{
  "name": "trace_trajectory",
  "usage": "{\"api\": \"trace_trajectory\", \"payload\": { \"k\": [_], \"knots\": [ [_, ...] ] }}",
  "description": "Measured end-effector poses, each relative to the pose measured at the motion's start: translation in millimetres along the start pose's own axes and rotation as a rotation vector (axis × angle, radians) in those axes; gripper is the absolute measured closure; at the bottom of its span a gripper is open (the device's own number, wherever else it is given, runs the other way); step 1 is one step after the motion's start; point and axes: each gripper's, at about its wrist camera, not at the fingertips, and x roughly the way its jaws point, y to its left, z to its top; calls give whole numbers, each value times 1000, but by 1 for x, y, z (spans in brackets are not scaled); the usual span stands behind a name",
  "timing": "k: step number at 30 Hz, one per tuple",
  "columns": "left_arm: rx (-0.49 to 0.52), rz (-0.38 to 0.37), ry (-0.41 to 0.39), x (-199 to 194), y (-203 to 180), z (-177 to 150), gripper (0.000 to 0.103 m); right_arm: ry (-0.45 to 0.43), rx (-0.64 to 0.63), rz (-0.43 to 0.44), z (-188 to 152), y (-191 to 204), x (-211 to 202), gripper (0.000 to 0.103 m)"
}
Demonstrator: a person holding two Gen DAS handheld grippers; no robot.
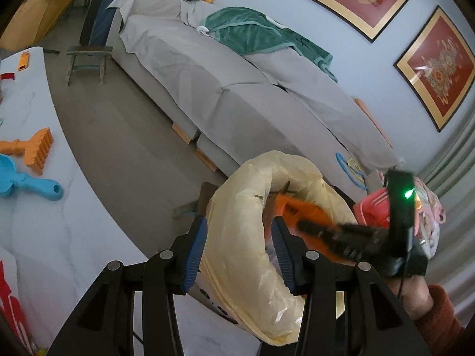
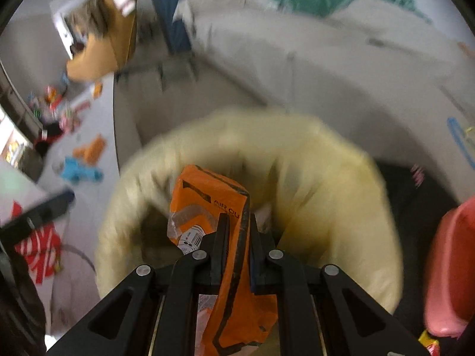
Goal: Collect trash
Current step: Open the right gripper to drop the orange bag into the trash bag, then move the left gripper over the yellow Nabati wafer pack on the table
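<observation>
A pale yellow trash bag [image 1: 255, 195] stands open at the table's edge, its rolled rim puffed up. My left gripper [image 1: 239, 237] is open. Its blue pads [image 1: 196, 252] straddle the near rim of the bag without squeezing it. My right gripper [image 2: 237, 222] is shut on an orange plastic packet [image 2: 207, 195] with black print and holds it over the bag's mouth [image 2: 311, 163]. In the left wrist view the right gripper [image 1: 308, 225] comes in blurred from the right, with the orange packet [image 1: 297, 207] inside the bag's opening. A hand in a rust sleeve [image 1: 436, 311] holds it.
A white marble table [image 1: 44, 231] carries an orange toy rake [image 1: 32, 148] and a blue scoop [image 1: 26, 184]. A grey covered sofa [image 1: 207, 74] with a green blanket [image 1: 261, 32] runs behind the bag. A wooden stool [image 1: 87, 59] stands on the floor. A red basket [image 1: 374, 207] sits right of the bag.
</observation>
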Motion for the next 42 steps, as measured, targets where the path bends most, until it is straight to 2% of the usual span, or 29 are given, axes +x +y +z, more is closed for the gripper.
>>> {"api": "trace_trajectory", "payload": {
  "k": [3,5,7,8,11,16,20,24,28,34,39,42],
  "knots": [
    [9,-9,6,4,-1,1,57,60,-11,-3,-13,1,13,92],
    [19,-9,9,5,-3,2,57,52,-16,-6,-16,2,11,88],
    [27,-7,7,6,-7,4,57,27,-6,1,-18,1,3,58],
    [29,-5,5,5,-9,4,56,5,3,20,-19,0,-4,54],
    [32,1,-5,4,-17,5,56,-66,10,48,-22,-3,-28,54],
    [62,3,-10,0,-37,6,56,-187,4,20,-36,-10,-78,53],
    [112,-19,11,3,-71,-1,56,-263,34,1,-61,-27,-119,53],
    [190,-66,57,15,-113,-17,56,-321,78,-70,-102,-54,-158,53],
    [280,-156,152,40,-167,-43,56,-346,160,-135,-151,-90,-187,53],
    [414,-274,315,94,-251,-91,56,-346,277,-347,-224,-154,-220,53],
    [454,-267,360,130,-292,-115,56,-358,422,-427,-282,-204,-237,53],
    [468,-206,350,149,-307,-120,56,-366,497,-425,-307,-223,-240,53]
  ]
}}
